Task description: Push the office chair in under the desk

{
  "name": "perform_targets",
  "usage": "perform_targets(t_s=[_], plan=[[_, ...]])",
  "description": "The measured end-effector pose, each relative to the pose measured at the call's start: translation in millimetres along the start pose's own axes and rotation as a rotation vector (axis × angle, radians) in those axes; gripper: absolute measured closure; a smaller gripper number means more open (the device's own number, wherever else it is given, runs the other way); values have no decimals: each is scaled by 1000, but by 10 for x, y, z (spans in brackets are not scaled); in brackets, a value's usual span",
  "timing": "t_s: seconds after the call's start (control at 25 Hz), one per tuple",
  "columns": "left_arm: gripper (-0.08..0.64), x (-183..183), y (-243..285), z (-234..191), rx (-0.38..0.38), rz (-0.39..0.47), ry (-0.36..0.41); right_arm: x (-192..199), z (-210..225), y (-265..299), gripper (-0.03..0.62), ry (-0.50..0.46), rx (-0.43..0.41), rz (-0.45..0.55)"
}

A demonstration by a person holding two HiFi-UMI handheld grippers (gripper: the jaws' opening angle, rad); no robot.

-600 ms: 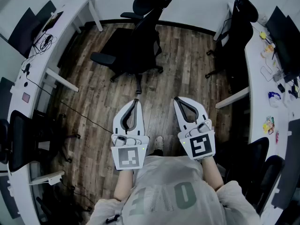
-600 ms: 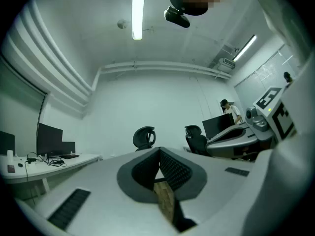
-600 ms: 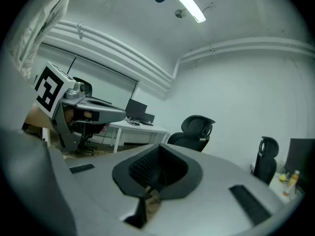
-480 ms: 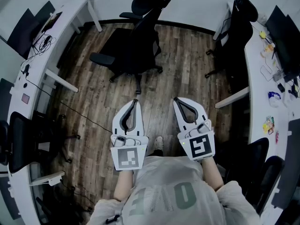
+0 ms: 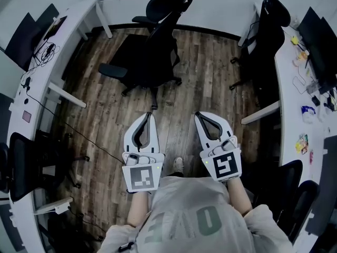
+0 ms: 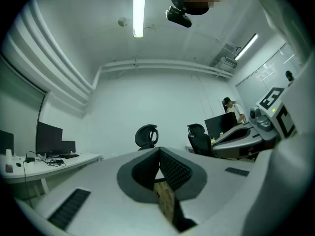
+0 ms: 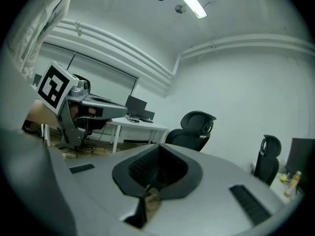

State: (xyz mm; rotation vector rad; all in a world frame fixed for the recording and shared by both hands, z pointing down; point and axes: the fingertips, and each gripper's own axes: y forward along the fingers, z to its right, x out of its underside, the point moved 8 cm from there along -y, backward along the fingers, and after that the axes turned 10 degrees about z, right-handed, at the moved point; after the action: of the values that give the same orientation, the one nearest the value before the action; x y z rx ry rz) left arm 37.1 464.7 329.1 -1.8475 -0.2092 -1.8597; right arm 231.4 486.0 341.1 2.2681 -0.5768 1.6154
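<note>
Shifted: office chair (image 5: 152, 51) slightly farther ahead of my left gripper (image 5: 148, 116) and right gripper (image 5: 199, 115), both pressed together, empty, levelled forward, presumably to push it toward desk (image 5: 81, 10).

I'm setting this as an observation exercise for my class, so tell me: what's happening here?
A person stands holding a gripper in each hand. The left gripper and right gripper are both shut and empty, pointing forward. The black office chair stands out on the open floor ahead, apart from the white desk at left; neither gripper touches it.
</note>
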Motion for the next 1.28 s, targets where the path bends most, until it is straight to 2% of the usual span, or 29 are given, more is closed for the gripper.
perform_targets(t_s=[0.32,0.44,0.64,0.8,1.04,1.28], plan=[[545,163,346,-133,26,7,6,145,217,282,572,45,40,31],[545,214,503,-192,22,0,4,235,348,387,572,67,27,22],[545,284,895,-298,-34,31,6,344,696,678,572,65,7,46],[545,353,1270,-360,-65,32,45,450,1083,1072,572,67,-26,74],[545,527,1882,-619,-171,6,71,498,1657,1797,572,48,-109,129],[545,619,2486,-706,-264,5,98,633,2250,2353,572,79,-175,143]])
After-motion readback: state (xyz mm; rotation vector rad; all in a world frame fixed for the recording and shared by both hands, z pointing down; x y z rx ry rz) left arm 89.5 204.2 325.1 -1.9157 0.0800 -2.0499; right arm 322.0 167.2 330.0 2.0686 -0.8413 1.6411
